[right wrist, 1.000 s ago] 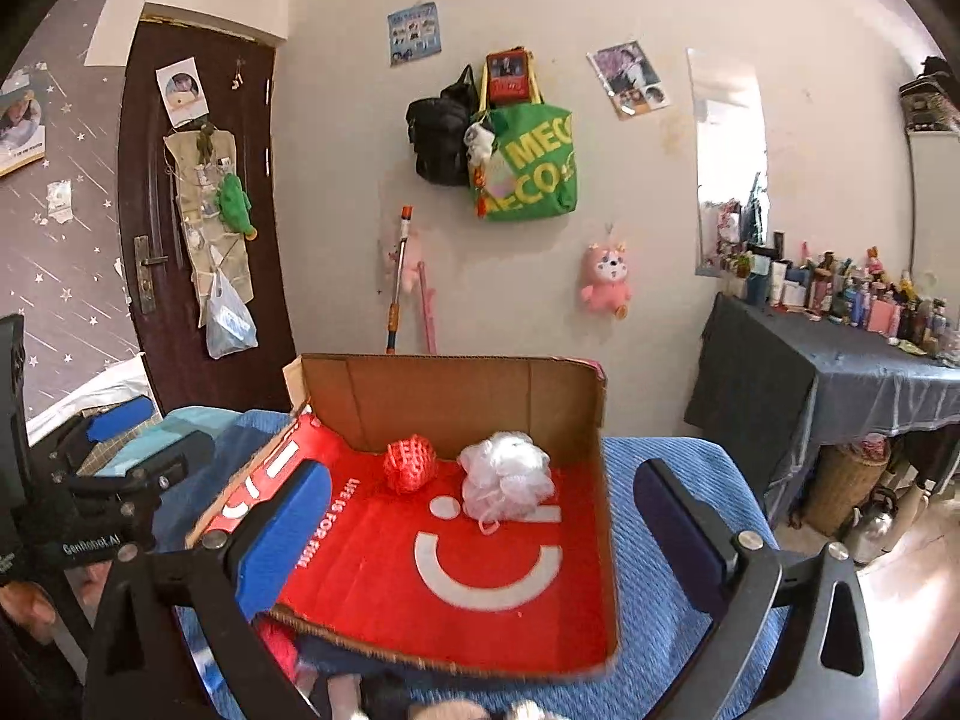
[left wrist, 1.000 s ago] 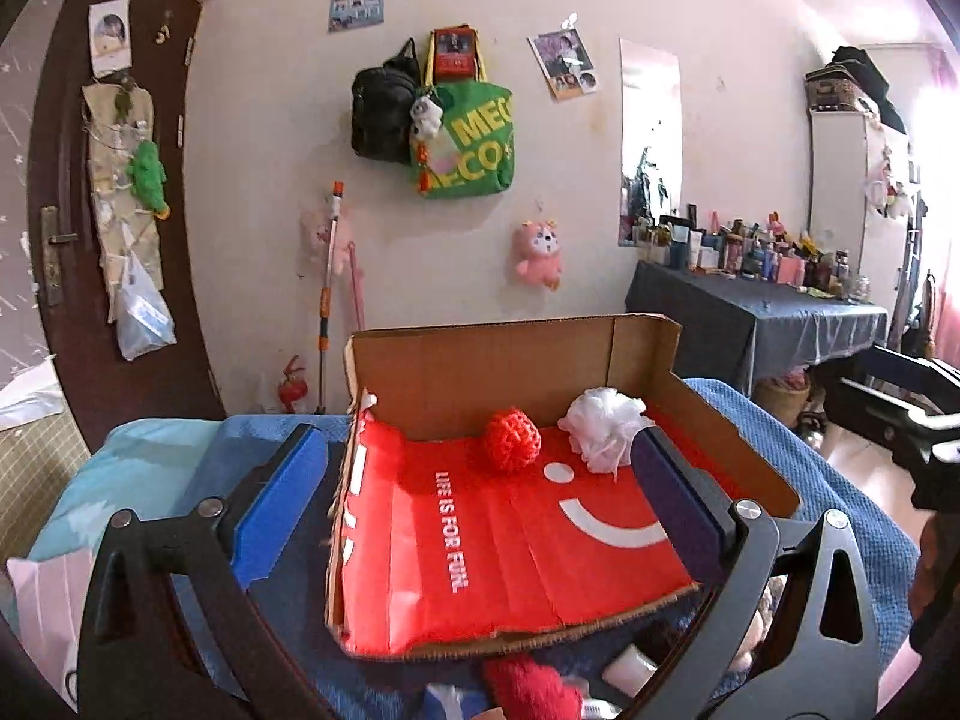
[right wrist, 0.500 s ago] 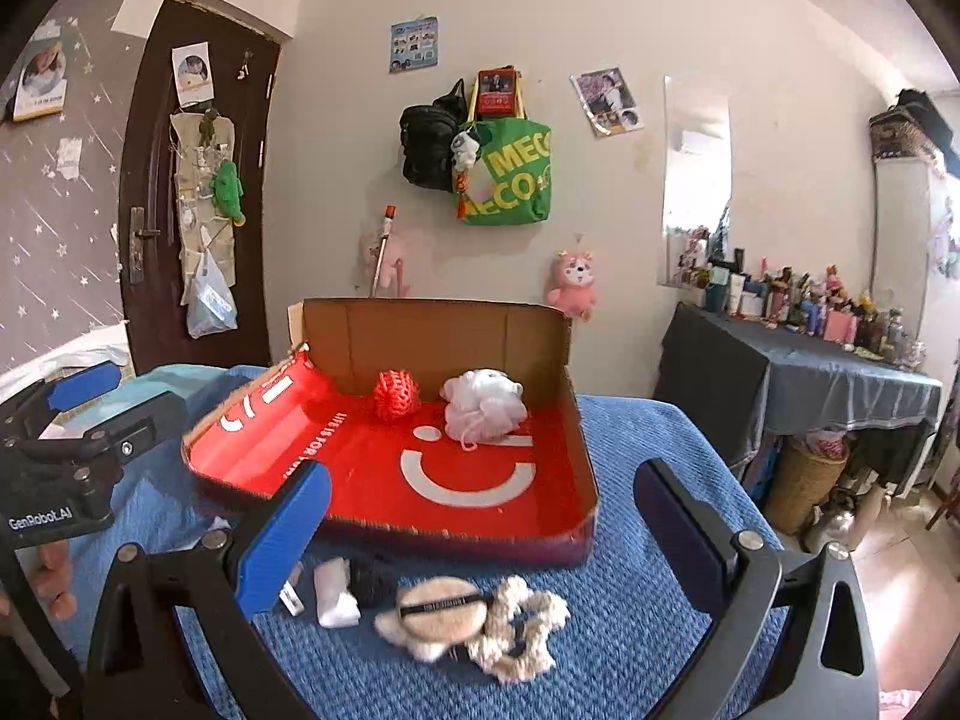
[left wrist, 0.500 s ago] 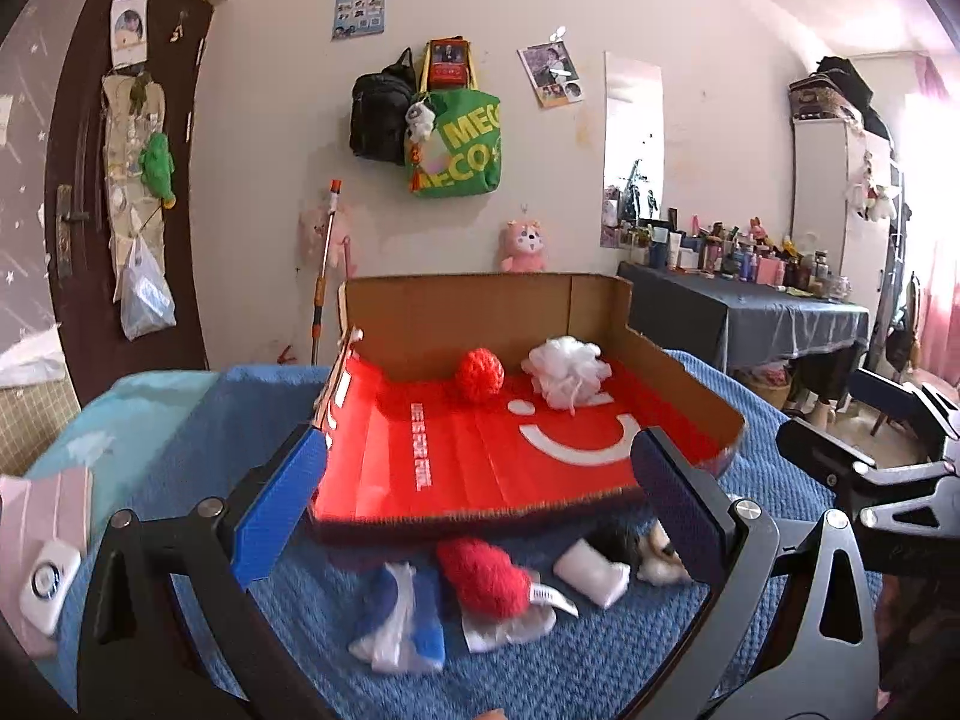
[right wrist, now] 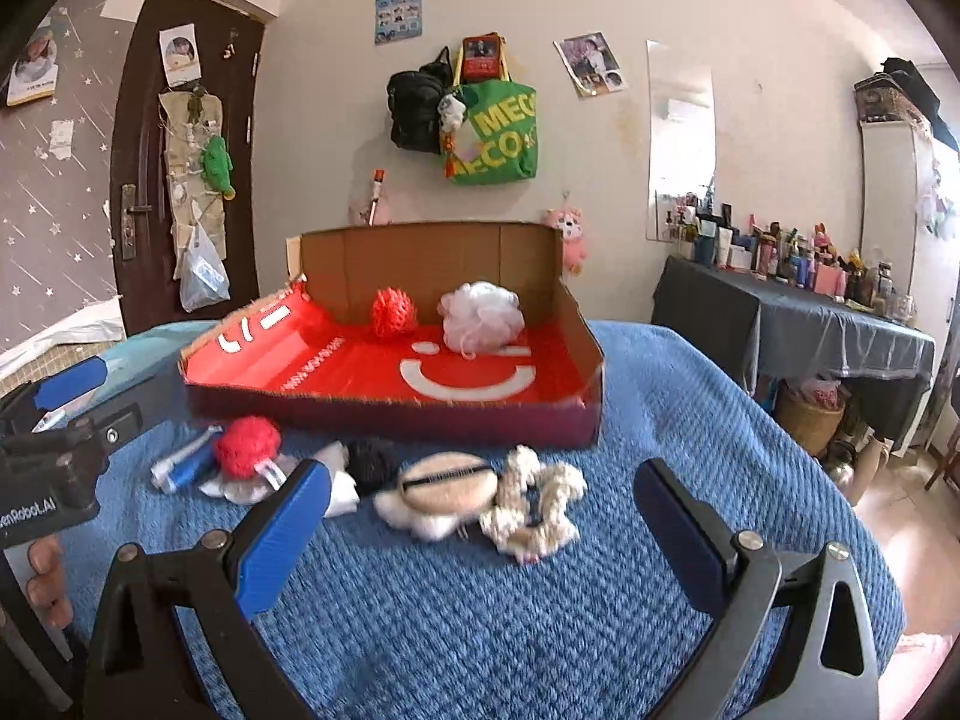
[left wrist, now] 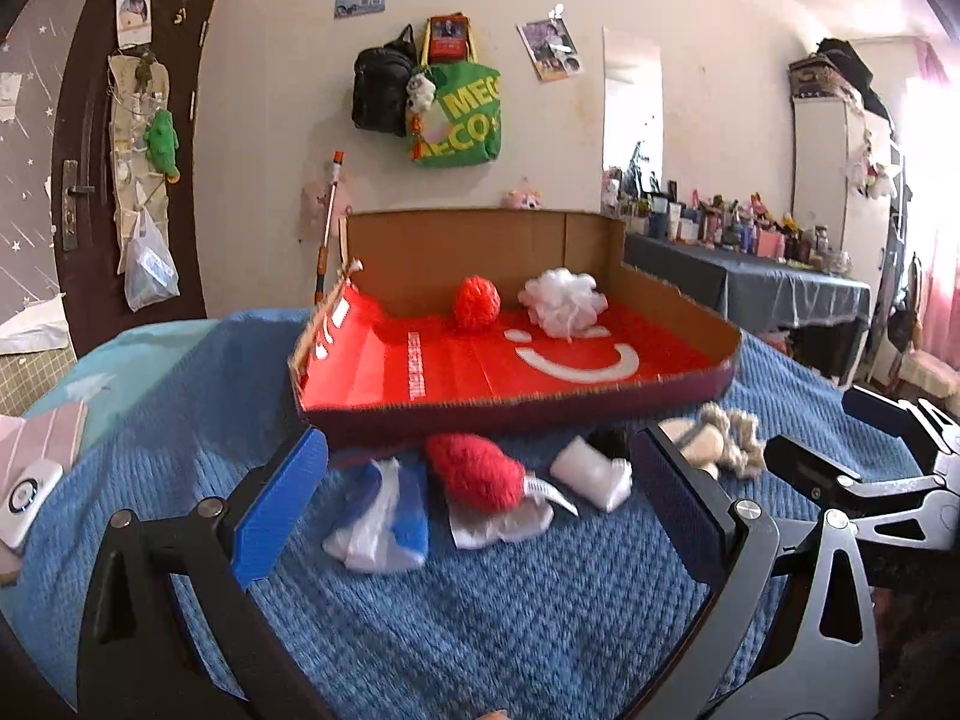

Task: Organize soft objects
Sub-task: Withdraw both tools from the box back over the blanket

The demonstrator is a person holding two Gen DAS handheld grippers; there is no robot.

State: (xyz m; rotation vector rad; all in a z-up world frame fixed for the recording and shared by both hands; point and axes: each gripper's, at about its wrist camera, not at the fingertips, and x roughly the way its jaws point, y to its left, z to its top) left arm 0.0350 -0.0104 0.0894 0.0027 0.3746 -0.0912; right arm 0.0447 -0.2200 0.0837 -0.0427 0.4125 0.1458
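Note:
A shallow cardboard box with a red lining [left wrist: 678, 300] [right wrist: 576, 324] lies on a blue blanket. Inside it sit a red knitted ball [left wrist: 476, 302] [right wrist: 393, 312] and a white mesh puff [left wrist: 563, 302] [right wrist: 480, 315]. In front of the box lie a red fuzzy item [left wrist: 474, 471] [right wrist: 247, 446], a blue-and-white item [left wrist: 384, 507] [right wrist: 180, 468], a white pad [left wrist: 591, 471], a black item [right wrist: 369, 459], a round beige puff [right wrist: 447, 480] and a cream scrunchie [right wrist: 534, 504] [left wrist: 729, 435]. My left gripper [left wrist: 480, 516] is open above the red fuzzy item. My right gripper [right wrist: 480, 534] is open near the beige puff.
The blue blanket [right wrist: 480, 612] covers the bed. A white device [left wrist: 27, 495] lies at the far left. A dark table with bottles [right wrist: 798, 312] stands to the right. Bags [right wrist: 492, 126] hang on the wall, and a door [right wrist: 168, 180] is on the left.
Both grippers have pulled back and lowered from the box. The loose items in front of the box have come into view. Both stay open.

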